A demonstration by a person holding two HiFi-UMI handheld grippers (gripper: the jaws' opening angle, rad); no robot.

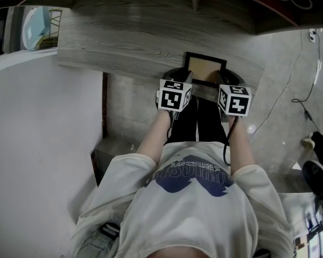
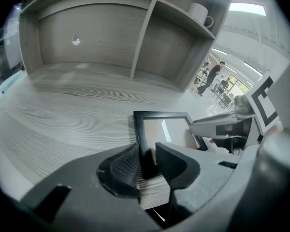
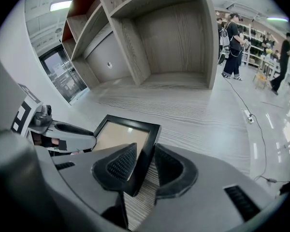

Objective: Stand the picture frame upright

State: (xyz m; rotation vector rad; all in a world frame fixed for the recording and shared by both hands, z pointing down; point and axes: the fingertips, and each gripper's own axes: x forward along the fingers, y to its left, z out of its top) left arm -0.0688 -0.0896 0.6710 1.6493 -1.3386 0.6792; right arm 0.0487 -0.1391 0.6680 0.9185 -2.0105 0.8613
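1. Hold is taken on the picture frame [image 1: 204, 67] from both sides; it is seen at the upper centre of the head view, face up on the pale wood-grain surface [image 1: 124, 42], close to that surface's near edge.
2. In the left gripper view, the left gripper [image 2: 147, 161] is seen at the lower centre, its jaws drawn narrow and pressed on the frame's black left rail near the near corner. The ribbed pad [image 2: 125, 168] is set against the outer side of the rail, and the other jaw against the inner side.
3. In the right gripper view, the right gripper [image 3: 142, 166] is likewise closed narrow on the frame's right rail at the near corner, with one pad [image 3: 118, 166] over the tan glazed face and the other outside the rail.
4. Whether the near edge of the frame is raised off the wood cannot be told.
5. Each gripper's marker cube [image 1: 175, 94] is seen in the head view just below the frame, the second cube [image 1: 235, 100] to its right.
6. A white mug [image 2: 200, 13] is seen on a shelf at the upper right of the left gripper view.
7. A cable [image 3: 246, 108] is laid across the floor at the right of the right gripper view.
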